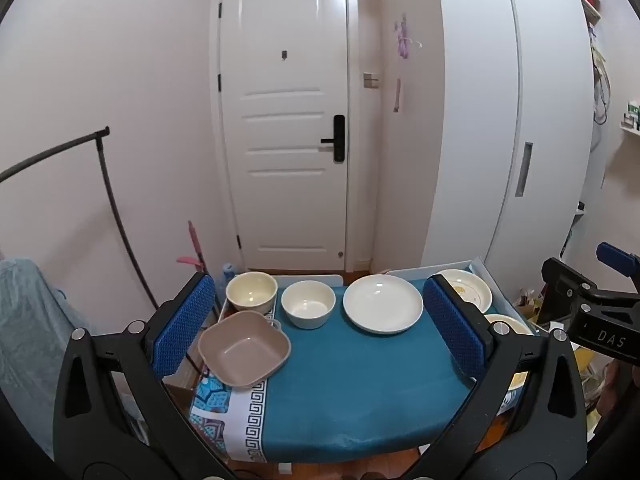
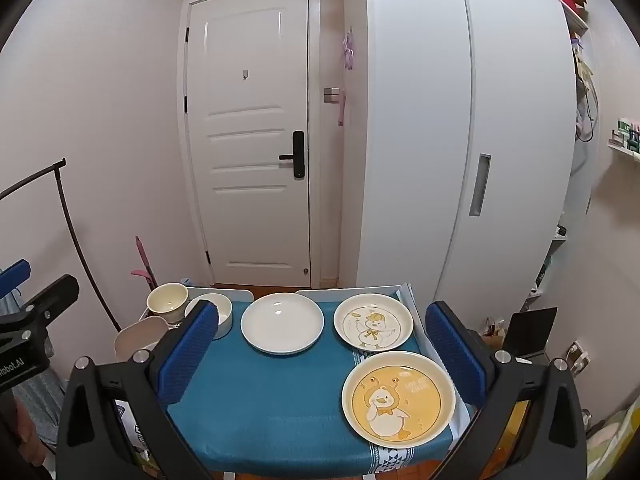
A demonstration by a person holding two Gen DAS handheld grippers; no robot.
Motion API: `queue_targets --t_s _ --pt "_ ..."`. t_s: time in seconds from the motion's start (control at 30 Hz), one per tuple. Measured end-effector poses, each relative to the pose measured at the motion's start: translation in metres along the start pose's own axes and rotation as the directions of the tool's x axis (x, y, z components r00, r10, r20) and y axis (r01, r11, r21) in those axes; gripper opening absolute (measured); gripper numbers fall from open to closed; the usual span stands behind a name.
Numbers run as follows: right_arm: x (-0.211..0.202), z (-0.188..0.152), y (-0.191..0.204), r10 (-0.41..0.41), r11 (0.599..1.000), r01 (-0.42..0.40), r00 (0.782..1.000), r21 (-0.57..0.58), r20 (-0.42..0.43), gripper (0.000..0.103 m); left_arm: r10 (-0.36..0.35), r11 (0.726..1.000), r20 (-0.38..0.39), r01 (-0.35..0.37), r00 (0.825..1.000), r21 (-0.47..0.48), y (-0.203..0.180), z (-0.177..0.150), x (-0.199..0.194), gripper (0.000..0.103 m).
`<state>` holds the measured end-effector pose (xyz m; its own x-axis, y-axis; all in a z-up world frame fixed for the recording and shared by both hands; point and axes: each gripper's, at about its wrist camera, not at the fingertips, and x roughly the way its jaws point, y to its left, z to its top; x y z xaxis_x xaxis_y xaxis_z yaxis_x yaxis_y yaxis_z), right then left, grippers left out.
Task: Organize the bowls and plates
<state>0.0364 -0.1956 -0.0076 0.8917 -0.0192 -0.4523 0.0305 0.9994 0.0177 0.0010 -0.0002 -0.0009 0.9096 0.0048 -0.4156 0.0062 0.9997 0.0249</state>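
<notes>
Crockery sits spread across the blue-clothed table [image 1: 360,380], and both claws hang wide apart with nothing between them, left gripper [image 1: 320,328] and right gripper [image 2: 320,350] alike. Far left, a cream bowl [image 1: 251,293]; nearer, a tan square bowl [image 1: 244,348] overhanging the edge, probably light plastic, best pinched at its wall. Then a white bowl [image 1: 308,304] and white plate [image 1: 383,303], likely glazed, slippery, chippable: take them by the rim. Only the right wrist view fully shows the far duck plate [image 2: 373,322] and the near yellow duck plate [image 2: 398,399]; the left view alone shows the tan bowl whole.
</notes>
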Motion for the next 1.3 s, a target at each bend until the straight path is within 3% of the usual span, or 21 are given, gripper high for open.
queue_targets --t_s 0.43,1.3 --pt "-0.002 0.003 -0.001 -0.004 1.0 0.004 1.0 0.006 -0.023 0.103 -0.001 1.0 0.035 0.002 0.999 -0.021 0.002 0.0 -0.003 0.103" --pt "-0.001 0.0 0.0 -0.013 1.0 0.014 1.0 0.012 -0.022 0.103 0.003 1.0 0.032 -0.003 0.999 0.0 -0.007 0.004 -0.013 0.103"
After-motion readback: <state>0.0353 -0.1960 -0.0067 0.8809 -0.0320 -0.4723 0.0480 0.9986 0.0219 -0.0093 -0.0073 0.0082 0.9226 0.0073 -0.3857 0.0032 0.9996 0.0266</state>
